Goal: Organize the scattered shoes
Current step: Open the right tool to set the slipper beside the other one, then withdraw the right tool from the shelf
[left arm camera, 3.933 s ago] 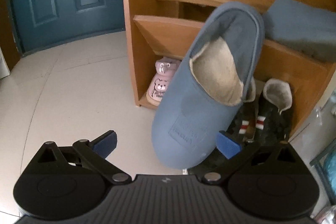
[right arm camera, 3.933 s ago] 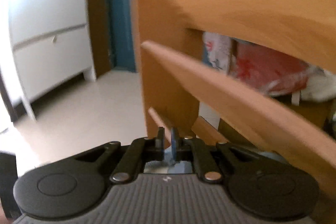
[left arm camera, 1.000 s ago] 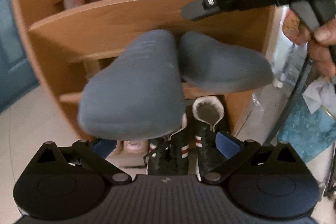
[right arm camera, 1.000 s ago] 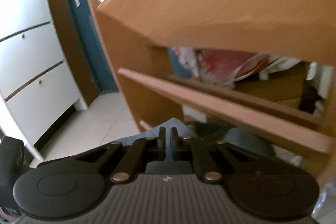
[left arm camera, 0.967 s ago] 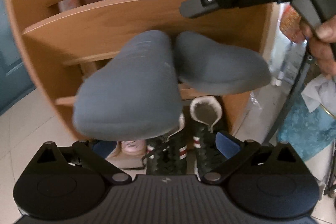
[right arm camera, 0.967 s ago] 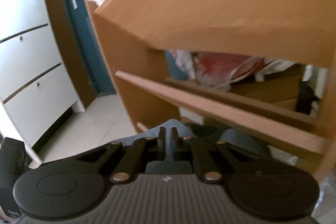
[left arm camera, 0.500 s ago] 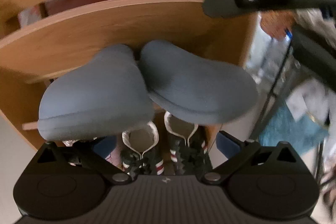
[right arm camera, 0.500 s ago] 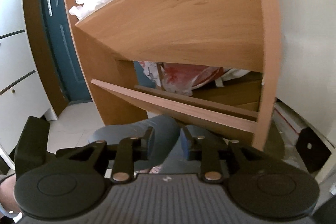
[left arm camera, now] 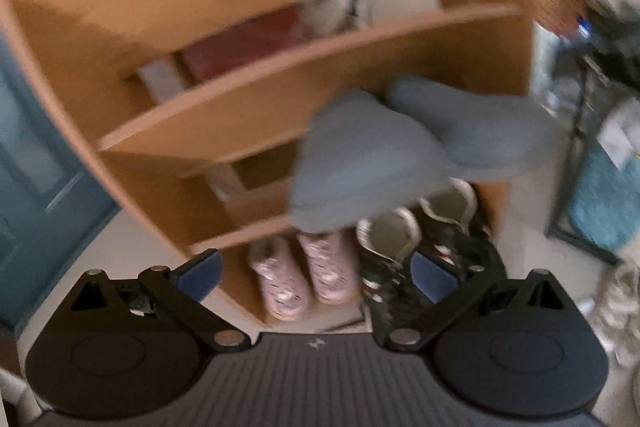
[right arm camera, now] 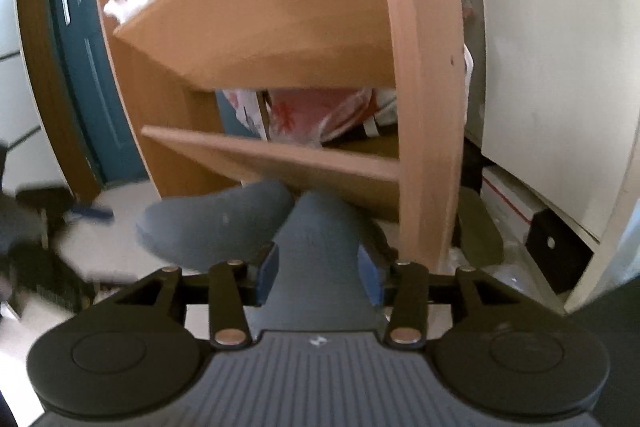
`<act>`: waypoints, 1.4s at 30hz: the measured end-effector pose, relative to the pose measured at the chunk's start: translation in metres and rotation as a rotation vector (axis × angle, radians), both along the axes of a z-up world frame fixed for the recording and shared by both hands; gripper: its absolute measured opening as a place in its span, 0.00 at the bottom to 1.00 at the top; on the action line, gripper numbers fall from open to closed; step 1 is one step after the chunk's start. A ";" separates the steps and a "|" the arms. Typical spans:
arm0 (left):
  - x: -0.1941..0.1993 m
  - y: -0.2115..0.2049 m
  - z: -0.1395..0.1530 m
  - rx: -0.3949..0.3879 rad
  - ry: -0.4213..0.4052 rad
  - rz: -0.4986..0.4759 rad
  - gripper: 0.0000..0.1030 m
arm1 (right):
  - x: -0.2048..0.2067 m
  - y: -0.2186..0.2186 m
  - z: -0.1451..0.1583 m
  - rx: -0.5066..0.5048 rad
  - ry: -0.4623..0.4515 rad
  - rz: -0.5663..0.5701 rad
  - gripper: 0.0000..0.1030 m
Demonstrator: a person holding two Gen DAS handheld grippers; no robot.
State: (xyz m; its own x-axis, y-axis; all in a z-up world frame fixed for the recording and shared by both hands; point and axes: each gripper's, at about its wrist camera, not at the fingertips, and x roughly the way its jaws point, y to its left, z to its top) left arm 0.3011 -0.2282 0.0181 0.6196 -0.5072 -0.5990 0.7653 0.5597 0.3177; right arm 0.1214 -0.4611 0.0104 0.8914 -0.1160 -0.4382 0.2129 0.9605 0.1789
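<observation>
Two blue-grey slippers sit side by side on a lower shelf of the wooden shoe rack (left arm camera: 280, 99), heels sticking out. The left slipper (left arm camera: 360, 163) and the right slipper (left arm camera: 480, 131) show in the left wrist view. My left gripper (left arm camera: 316, 269) is open and empty, well back from the rack. My right gripper (right arm camera: 316, 277) is open, its blue pads (right arm camera: 266, 277) on either side of the right slipper's heel (right arm camera: 320, 251); the left slipper (right arm camera: 212, 223) lies beside it.
A pair of pink child's shoes (left arm camera: 300, 275) and a pair of dark sneakers (left arm camera: 416, 251) stand on the rack's bottom level. Red and white bags (right arm camera: 312, 111) fill an upper shelf. A teal door (left arm camera: 32, 155) is left; clutter and a teal cloth (left arm camera: 604, 195) are right.
My left gripper has let go of the left slipper and pulled back and left from the rack. My right gripper's jaws have opened wide around the right slipper's heel.
</observation>
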 end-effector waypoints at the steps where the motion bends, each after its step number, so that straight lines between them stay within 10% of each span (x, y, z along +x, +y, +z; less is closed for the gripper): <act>1: 0.004 0.001 0.001 -0.023 0.002 0.024 1.00 | -0.002 0.003 -0.002 -0.013 0.010 0.004 0.44; 20: -0.008 -0.040 -0.016 -0.004 -0.047 -0.045 1.00 | 0.020 0.048 -0.037 -0.165 0.146 0.052 0.47; 37: -0.002 -0.001 0.002 -0.101 0.040 0.075 1.00 | 0.017 0.056 0.020 -0.082 -0.045 0.112 0.48; 42: 0.009 0.021 0.009 -0.169 0.147 0.246 1.00 | 0.026 0.073 0.043 -0.050 -0.108 0.131 0.70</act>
